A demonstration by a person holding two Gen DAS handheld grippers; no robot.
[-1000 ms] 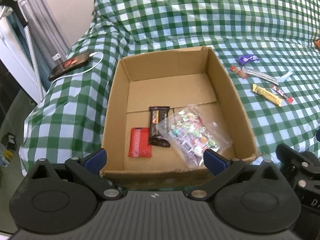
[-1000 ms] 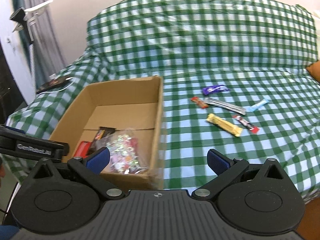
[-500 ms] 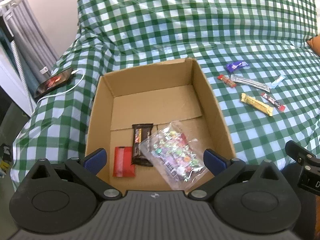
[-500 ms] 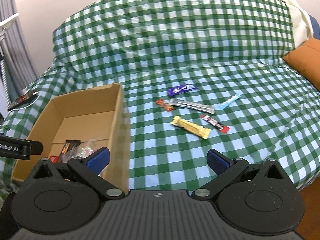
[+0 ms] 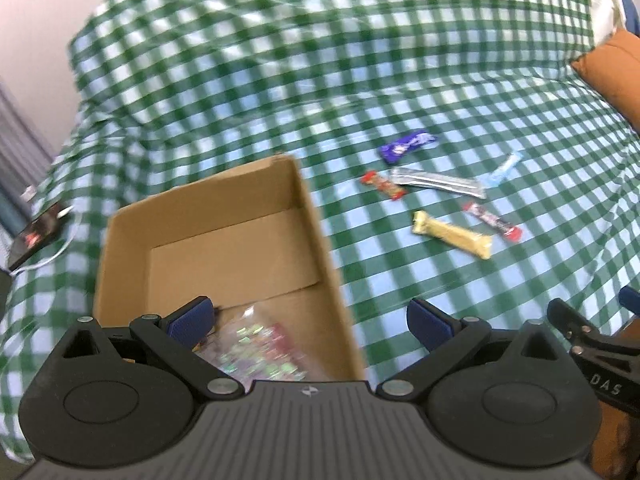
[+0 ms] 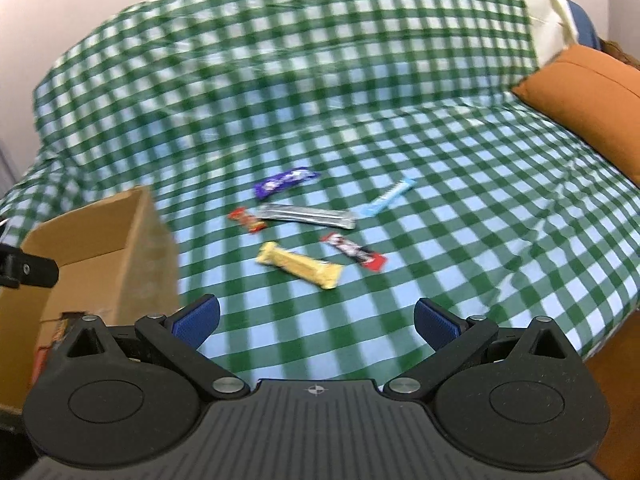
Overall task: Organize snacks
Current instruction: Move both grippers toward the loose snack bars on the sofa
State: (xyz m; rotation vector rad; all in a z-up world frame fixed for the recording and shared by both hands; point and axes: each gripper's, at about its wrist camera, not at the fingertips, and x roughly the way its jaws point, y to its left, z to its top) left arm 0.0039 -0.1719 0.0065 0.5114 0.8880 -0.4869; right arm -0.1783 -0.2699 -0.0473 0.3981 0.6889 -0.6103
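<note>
Green checked cover over sofa, orange cushion, pale wall

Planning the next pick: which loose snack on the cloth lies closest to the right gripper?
The yellow bar. It lies nearest the open right gripper, ahead of the red-and-black stick, silver bar, small red wrapper, light-blue stick and purple wrapper.

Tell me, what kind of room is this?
Probably a bedroom or living room at home: a green checked cover over soft furniture, an orange cushion, and a phone charging beside the cardboard box.

Bare checked cloth leads to the snacks (cardboard box walls the left).
</note>
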